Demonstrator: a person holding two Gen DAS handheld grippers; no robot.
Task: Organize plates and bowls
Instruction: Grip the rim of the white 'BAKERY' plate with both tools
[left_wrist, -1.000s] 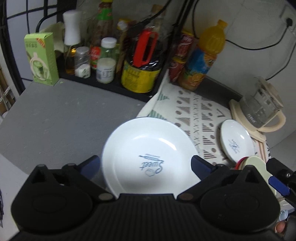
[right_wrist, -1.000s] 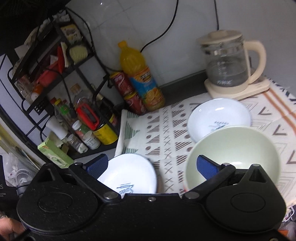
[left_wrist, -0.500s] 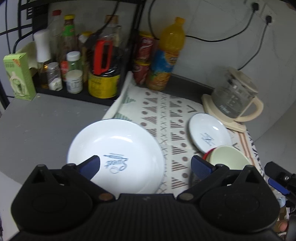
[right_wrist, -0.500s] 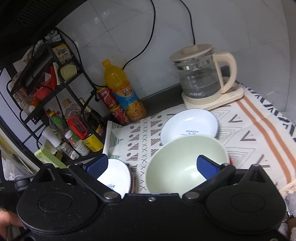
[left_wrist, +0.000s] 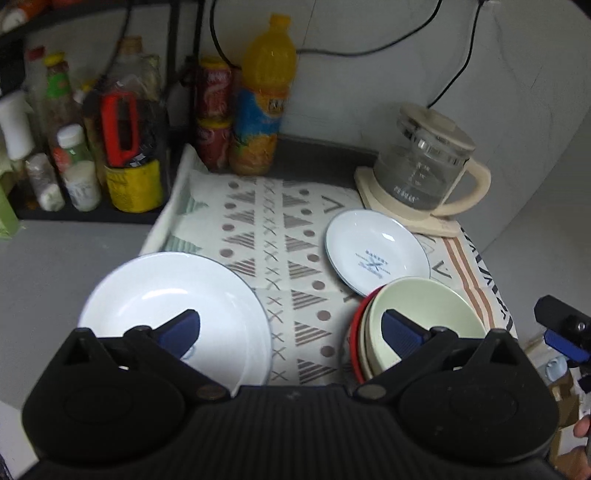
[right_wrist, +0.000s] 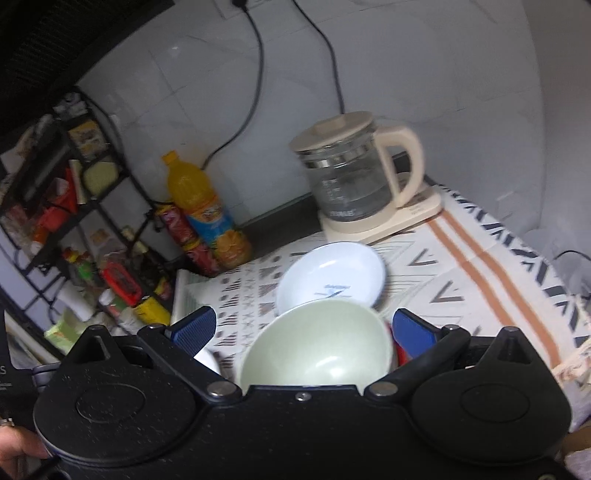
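Note:
A large white plate (left_wrist: 166, 306) lies at the left edge of the patterned cloth (left_wrist: 280, 236), half on the grey counter. A smaller white plate (left_wrist: 376, 251) with blue print sits near the kettle. A pale green bowl (left_wrist: 424, 314) is nested on other bowls, one with a red rim (left_wrist: 355, 332). My left gripper (left_wrist: 290, 328) hovers open above the cloth, between the large plate and the bowl stack. In the right wrist view my right gripper (right_wrist: 303, 328) stands open above the green bowl (right_wrist: 317, 343), with the small plate (right_wrist: 332, 277) just beyond it.
A glass kettle (left_wrist: 424, 173) on a cream base stands at the back right. An orange juice bottle (left_wrist: 264, 99) and red cans (left_wrist: 214, 118) stand against the wall. A black rack (left_wrist: 110, 155) of bottles and jars fills the left. Cables hang on the wall.
Both grippers have drawn back and swung right. The large plate now sits lower left in the left view, and the bowl stack has come into view. The plates and bowls have not moved.

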